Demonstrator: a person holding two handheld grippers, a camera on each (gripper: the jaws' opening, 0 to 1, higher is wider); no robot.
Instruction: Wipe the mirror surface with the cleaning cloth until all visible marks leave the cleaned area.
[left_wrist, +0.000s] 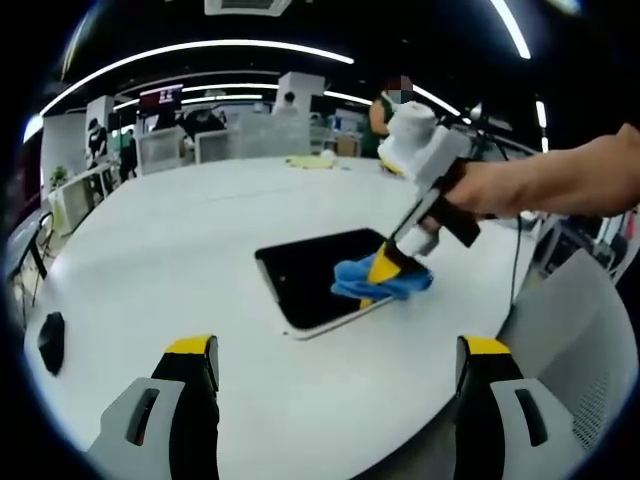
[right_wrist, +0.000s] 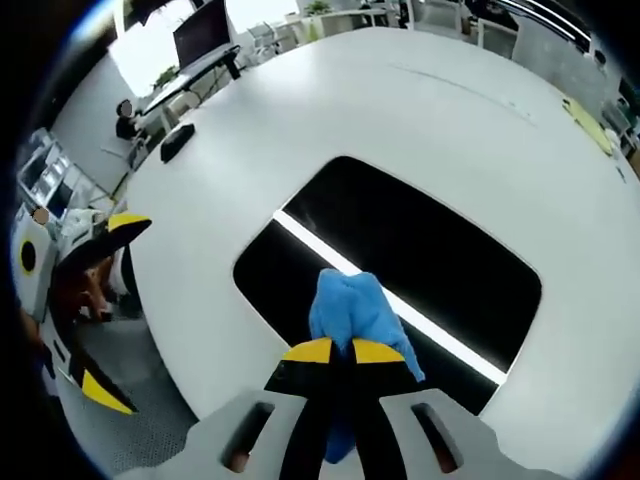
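White round table (left_wrist: 200, 260) is carrying the dark mirror (left_wrist: 315, 275), which is lying flat with bare tabletop open on every side. Reaching in over the mirror's near corner, the right gripper (right_wrist: 340, 352) is angling down, jaws clenched on the blue cleaning cloth (right_wrist: 352, 310), pressing it onto the glass. Left gripper (left_wrist: 335, 350) is hovering short of the mirror, jaws spread wide, holding nothing. No legible writing.

Blue cloth (right_wrist: 355, 315): lower end hidden between right tool (right_wrist: 342, 352) jaws. Mirror (right_wrist: 400, 250): near corner covered by cloth and tool. Small dark object (left_wrist: 51, 342) at bench (left_wrist: 200, 230) edge: too small to identify.
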